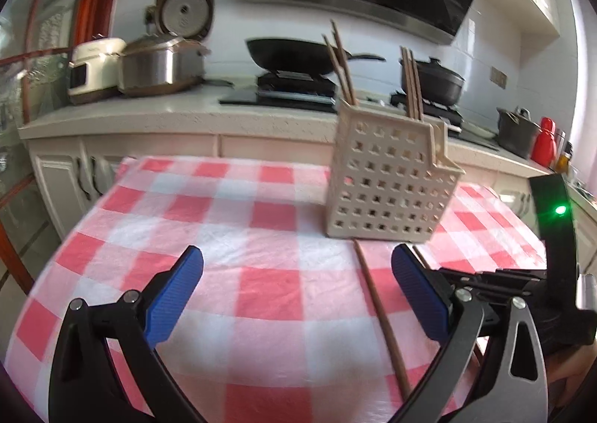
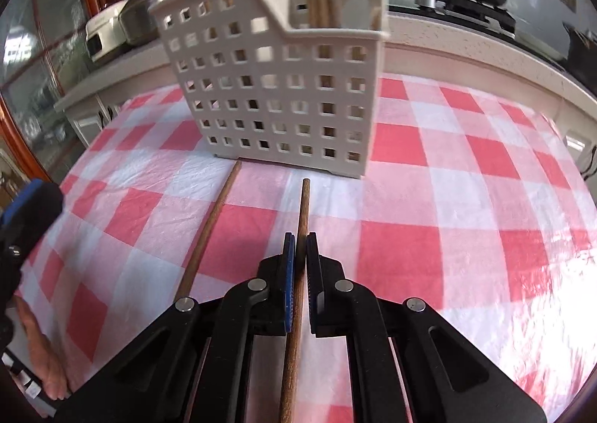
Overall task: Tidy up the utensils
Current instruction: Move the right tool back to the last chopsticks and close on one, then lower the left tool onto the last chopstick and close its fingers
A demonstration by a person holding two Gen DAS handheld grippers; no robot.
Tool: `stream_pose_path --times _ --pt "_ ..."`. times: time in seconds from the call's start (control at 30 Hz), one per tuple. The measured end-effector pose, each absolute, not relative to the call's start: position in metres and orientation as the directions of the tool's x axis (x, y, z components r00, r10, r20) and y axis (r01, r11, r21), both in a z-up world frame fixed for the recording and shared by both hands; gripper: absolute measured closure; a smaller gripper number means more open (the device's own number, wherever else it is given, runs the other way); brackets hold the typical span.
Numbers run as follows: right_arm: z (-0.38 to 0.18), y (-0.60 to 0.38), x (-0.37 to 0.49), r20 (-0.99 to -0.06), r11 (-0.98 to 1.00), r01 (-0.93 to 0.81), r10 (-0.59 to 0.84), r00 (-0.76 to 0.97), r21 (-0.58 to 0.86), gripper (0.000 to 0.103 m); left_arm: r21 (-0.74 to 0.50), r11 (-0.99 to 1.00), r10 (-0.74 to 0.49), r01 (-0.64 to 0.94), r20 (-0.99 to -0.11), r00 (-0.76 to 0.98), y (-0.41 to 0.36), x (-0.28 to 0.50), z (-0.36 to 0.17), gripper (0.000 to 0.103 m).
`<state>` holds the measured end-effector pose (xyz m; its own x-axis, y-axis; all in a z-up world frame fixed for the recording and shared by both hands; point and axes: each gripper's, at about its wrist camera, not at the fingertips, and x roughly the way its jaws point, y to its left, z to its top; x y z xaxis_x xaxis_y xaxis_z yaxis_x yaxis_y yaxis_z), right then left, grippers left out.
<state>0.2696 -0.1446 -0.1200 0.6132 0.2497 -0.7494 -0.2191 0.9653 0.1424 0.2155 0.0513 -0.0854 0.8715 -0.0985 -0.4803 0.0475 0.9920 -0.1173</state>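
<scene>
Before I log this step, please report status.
Right hand-held gripper shut on brown wooden chopstick. Left hand-held gripper open, empty. Second chopstick on cloth. Nothing blocking beige perforated holder.

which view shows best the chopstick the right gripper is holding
The right wrist view: the chopstick runs straight up the frame, clamped between the shut right gripper. In the left wrist view the open left gripper blocks it, leaving at most a sliver in sight.
</scene>
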Motion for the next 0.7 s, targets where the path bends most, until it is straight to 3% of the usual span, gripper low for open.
stream_pose_path --times 0.17,0.23,0.4,0.53,0.7 --pt "-0.116 -0.173 0.258 -0.713 0.956 -0.189 0.293 0.637 0.224 0.097 -0.091 0.991 -0.13 0.095 -0.566 0.814 0.024 0.237 -0.09 0.006" --pt "-0.114 -0.18 0.255 -0.7 0.955 -0.177 0.294 0.65 0.237 0.097 -0.091 0.99 -0.141 0.107 -0.601 0.786 0.013 0.247 -0.095 0.012" --pt "-0.113 -0.2 0.252 -0.673 0.941 -0.156 0.324 0.665 0.299 0.097 -0.079 0.987 -0.156 0.142 -0.703 0.694 -0.014 0.279 -0.115 0.045" --pt "-0.116 -0.208 0.25 -0.664 0.93 -0.157 0.35 0.661 0.334 0.097 -0.11 0.985 -0.171 0.134 -0.747 0.643 -0.021 0.296 -0.126 0.057" --pt "-0.117 -0.21 0.25 -0.647 0.911 -0.171 0.389 0.656 0.375 0.097 -0.052 0.99 -0.122 0.131 -0.778 0.616 -0.032 0.309 -0.136 0.074"
